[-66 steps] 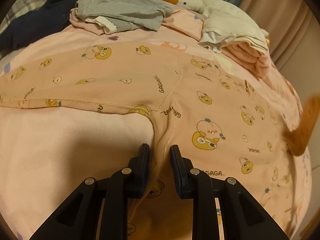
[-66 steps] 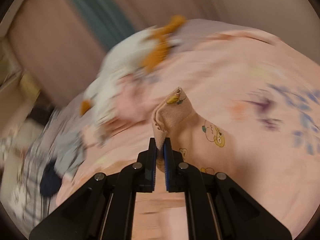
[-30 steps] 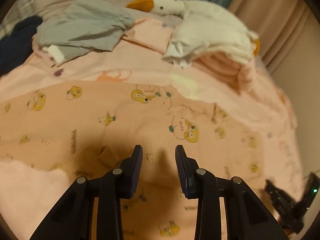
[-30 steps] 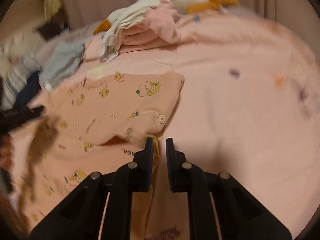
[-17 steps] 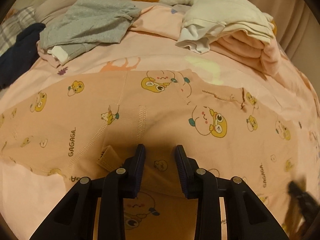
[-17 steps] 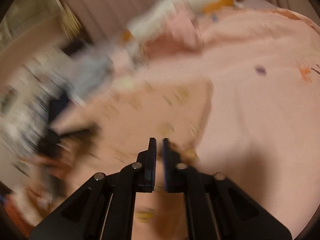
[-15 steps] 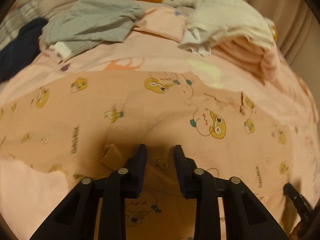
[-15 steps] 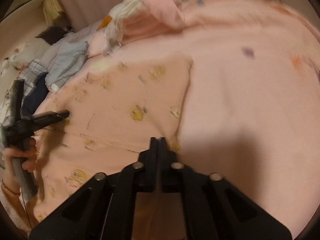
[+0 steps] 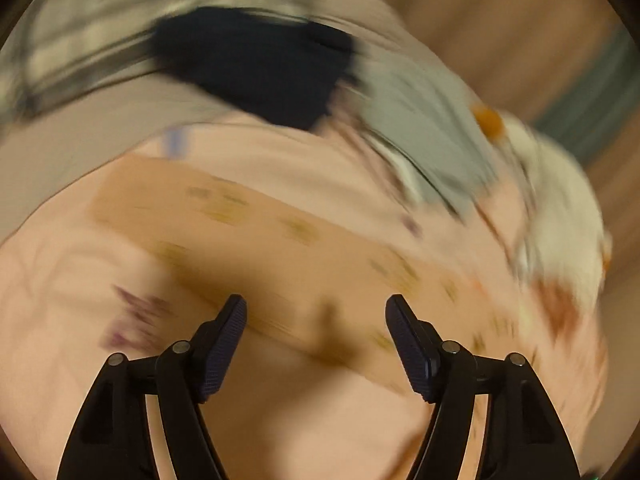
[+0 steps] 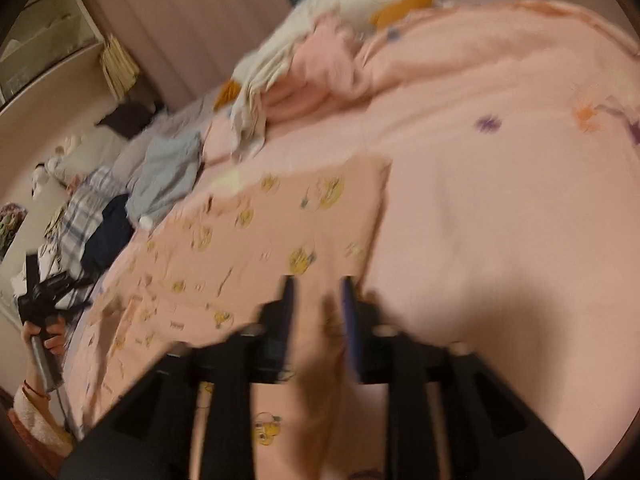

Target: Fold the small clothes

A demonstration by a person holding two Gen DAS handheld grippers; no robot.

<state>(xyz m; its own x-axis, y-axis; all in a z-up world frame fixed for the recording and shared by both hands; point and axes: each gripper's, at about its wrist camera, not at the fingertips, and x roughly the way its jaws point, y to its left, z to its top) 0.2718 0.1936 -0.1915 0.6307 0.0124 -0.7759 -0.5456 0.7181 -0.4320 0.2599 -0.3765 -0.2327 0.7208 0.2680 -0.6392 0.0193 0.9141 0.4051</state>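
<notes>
A peach garment printed with yellow cartoon ducks lies spread flat on the pink bed. In the left wrist view it is a blurred peach band. My left gripper is wide open and empty, above the garment's near edge. It also shows at the far left of the right wrist view, held in a hand. My right gripper is blurred, its jaws parted a little, over the garment's near right edge. No cloth shows between its fingers.
A dark navy garment, a grey garment and a checked cloth lie at the back. A white goose plush and folded pink and white clothes sit at the far side. Bare pink sheet lies to the right.
My left gripper has opened wide and swung left, blurring its view. My right gripper, shut half a second ago, has opened slightly and let go of the garment edge.
</notes>
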